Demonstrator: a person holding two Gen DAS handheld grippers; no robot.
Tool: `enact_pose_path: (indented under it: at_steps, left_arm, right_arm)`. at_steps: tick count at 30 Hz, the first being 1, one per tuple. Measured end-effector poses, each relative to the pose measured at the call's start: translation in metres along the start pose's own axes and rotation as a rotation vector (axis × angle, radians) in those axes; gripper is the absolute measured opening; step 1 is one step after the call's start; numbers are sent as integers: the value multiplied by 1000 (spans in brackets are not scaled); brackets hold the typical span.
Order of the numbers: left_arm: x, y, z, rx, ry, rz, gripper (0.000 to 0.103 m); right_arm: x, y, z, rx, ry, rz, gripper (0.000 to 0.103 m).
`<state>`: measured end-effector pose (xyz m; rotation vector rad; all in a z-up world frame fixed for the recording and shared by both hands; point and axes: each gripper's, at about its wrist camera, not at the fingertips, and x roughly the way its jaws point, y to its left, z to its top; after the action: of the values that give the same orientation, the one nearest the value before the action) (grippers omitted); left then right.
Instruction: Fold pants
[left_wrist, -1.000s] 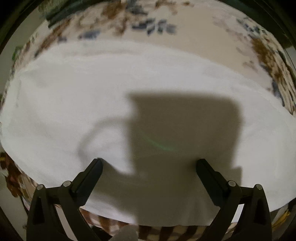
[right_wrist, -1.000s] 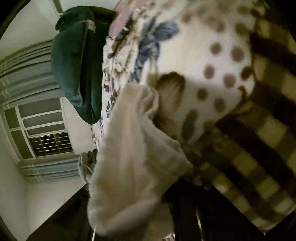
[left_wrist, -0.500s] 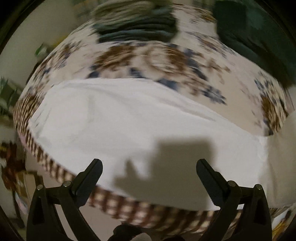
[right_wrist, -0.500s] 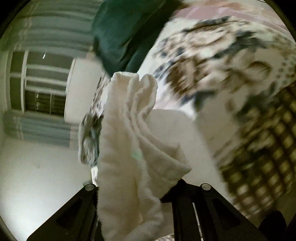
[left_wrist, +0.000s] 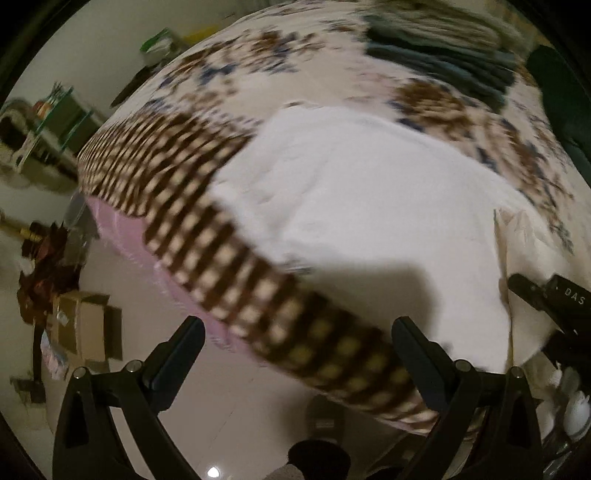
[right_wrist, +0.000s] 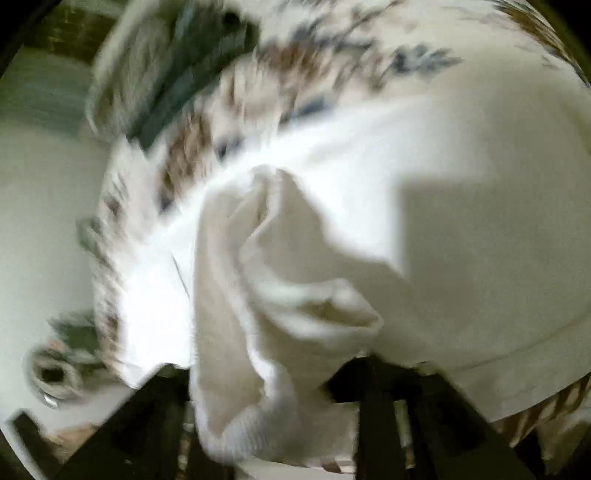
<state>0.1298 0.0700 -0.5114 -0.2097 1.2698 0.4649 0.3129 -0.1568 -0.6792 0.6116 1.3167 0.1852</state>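
Observation:
White pants (left_wrist: 362, 206) lie spread flat on a bed with a flowered and checked cover (left_wrist: 229, 229). My left gripper (left_wrist: 295, 354) is open and empty, hanging past the bed's near edge over the floor. My right gripper (right_wrist: 266, 391) is shut on a bunched fold of the white pants (right_wrist: 280, 302) and holds it above the flat part of the cloth (right_wrist: 480, 221). The right gripper's black body (left_wrist: 546, 299) shows at the right edge of the left wrist view, with the lifted fold (left_wrist: 517, 236) beside it. Both views are blurred.
A stack of folded grey and dark clothes (left_wrist: 443, 59) lies at the far side of the bed, and it shows at the upper left of the right wrist view (right_wrist: 177, 74). A cardboard box (left_wrist: 85, 325) stands on the pale floor at the left. Shelves (left_wrist: 55, 114) stand by the wall.
My left gripper has pulled back off the pants, past the bed's edge. My right gripper has swung the held fold over the flat white cloth.

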Motion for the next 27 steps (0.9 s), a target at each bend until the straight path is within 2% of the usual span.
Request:
enact_pose_path:
  at_steps: [2,3,5,7,8,9,12,15,18,19,20,23,27]
  left_arm:
    - [6,16,0,-33,22,3,103]
    - [7,21,0,-51,31,-1,103]
    - [6,25,2,-81,43,-20,103]
    - [2,20,7,-97,47,-64,103]
    - [-1,13,11,-98,44,-90,103]
    - [-4,3,16,-92,41,-118,103]
    - [-9,-35,31,-55,28,-180,103]
    - [-2,-88,49,30,32,-219,103]
    - [20,-145,67,140,50,-187,100]
    - [30,-160,71,170,62,-165,90]
    - [40,-174,75,204,76,-133,79]
    - [71,-192,82,235,121,-26,78]
    - [81,-189,82,226,126,-17,80]
  right_arm:
    - [8,21,-6,-50,19,-5,65]
    - [6,29,-8,-60,36,61,65]
    - [1,29,-7,-7,112,268,66]
    - [-19,17,-2,45,90,302,67]
    - [-32,8,1,60,71,286,69]
    - [-42,-2,5,73,55,254,71]
    - [-76,-36,15,80,-13,85,73]
    - [-91,-69,31,38,-12,-148,73]
    - [-88,-100,43,20,39,-300,73]
    - [-83,-111,46,14,70,-345,73]
    - [-76,-118,54,12,90,-366,73]
    - [-61,-130,60,-11,133,-421,73]
    - [-50,-136,66,-38,141,-443,73]
